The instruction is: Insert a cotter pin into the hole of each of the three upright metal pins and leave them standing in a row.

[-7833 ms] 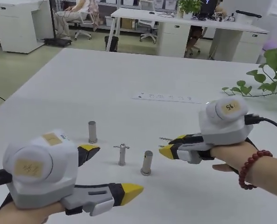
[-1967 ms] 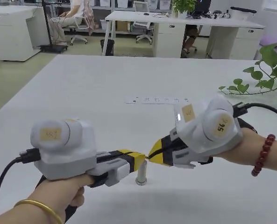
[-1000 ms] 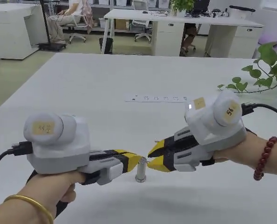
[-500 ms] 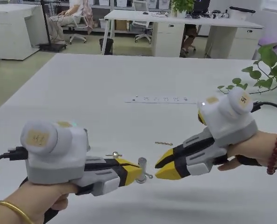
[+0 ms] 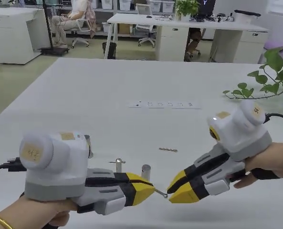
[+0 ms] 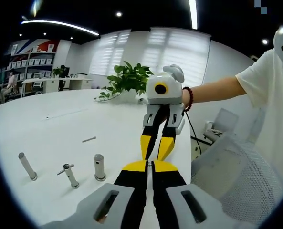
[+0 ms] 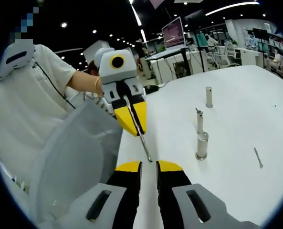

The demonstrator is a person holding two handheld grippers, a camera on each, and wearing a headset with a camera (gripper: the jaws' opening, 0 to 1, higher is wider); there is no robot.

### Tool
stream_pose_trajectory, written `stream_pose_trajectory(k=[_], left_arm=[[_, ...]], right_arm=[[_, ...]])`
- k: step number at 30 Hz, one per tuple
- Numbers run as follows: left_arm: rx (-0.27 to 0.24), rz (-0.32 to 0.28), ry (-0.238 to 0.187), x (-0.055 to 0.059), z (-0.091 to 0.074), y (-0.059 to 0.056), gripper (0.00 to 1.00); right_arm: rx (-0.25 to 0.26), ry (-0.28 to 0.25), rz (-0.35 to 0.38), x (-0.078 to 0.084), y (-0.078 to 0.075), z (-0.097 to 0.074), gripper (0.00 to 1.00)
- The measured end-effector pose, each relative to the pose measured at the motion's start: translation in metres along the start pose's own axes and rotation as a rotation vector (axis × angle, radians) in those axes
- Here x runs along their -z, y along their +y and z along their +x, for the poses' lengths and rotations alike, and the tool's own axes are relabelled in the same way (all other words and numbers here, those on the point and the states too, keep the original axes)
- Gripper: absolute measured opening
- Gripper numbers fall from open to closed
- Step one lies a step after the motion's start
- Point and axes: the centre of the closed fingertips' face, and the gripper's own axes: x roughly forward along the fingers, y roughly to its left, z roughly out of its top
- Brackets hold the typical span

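Three upright metal pins stand in a row on the white table [image 5: 131,76]: a far pin [image 6: 26,166], a middle pin [image 5: 118,165] with a cotter pin through its top, and a near pin [image 5: 145,171]. My left gripper [image 5: 151,188] is shut on a thin cotter pin [image 7: 142,138], held in the air in front of the near pin. The right gripper [image 5: 172,194] faces it tip to tip, jaws slightly apart and holding nothing. The pin's free end reaches almost to those jaws. The far pin is partly hidden behind my left gripper in the head view.
A loose cotter pin [image 5: 168,150] lies on the table beyond the row. A white power strip [image 5: 165,104] sits farther back and a trailing plant [image 5: 275,71] at the right edge. Desks, chairs and a seated person are in the room behind.
Half a second ago the left gripper's tips were at the near upright pin. They now sit nearer me with the cotter pin sticking out. The right gripper has dropped lower, facing it.
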Motion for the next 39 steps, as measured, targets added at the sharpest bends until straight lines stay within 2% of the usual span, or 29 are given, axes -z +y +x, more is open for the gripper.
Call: stream_pose_trajectory(k=[5,9,15,20,25,27,31,34,39], left_arm=[[0.041,0.005,-0.003,0.0,0.002,-0.011,0.0],[0.059,-0.005,-0.016,-0.001,0.002,-0.015,0.0],[0.068,-0.011,-0.026,-0.003,0.0,-0.018,0.0],[0.061,-0.001,-0.022,-0.001,0.0,-0.018,0.0],[0.024,0.018,-0.023,0.0,0.0,-0.014,0.01],[-0.011,0.027,-0.022,0.0,0.001,-0.007,0.02],[-0.034,0.023,-0.023,0.002,0.002,-0.003,0.03],[-0.05,0.025,-0.016,0.004,0.002,-0.002,0.07],[-0.106,0.016,-0.022,0.006,0.001,0.007,0.14]], right_arm=[[-0.048,0.003,-0.01,-0.001,0.01,0.003,0.13],[-0.075,0.005,-0.008,0.001,0.016,0.005,0.09],[-0.079,-0.002,-0.017,0.0,0.018,0.004,0.07],[-0.066,0.017,-0.032,0.0,0.016,0.003,0.05],[-0.041,0.061,-0.084,0.0,0.015,0.003,0.04],[-0.026,0.083,-0.102,0.001,0.013,0.004,0.04],[0.002,0.12,-0.133,0.001,0.007,0.002,0.03],[0.009,0.113,-0.128,-0.002,0.003,0.0,0.03],[0.059,0.15,-0.141,0.0,-0.007,-0.004,0.03]])
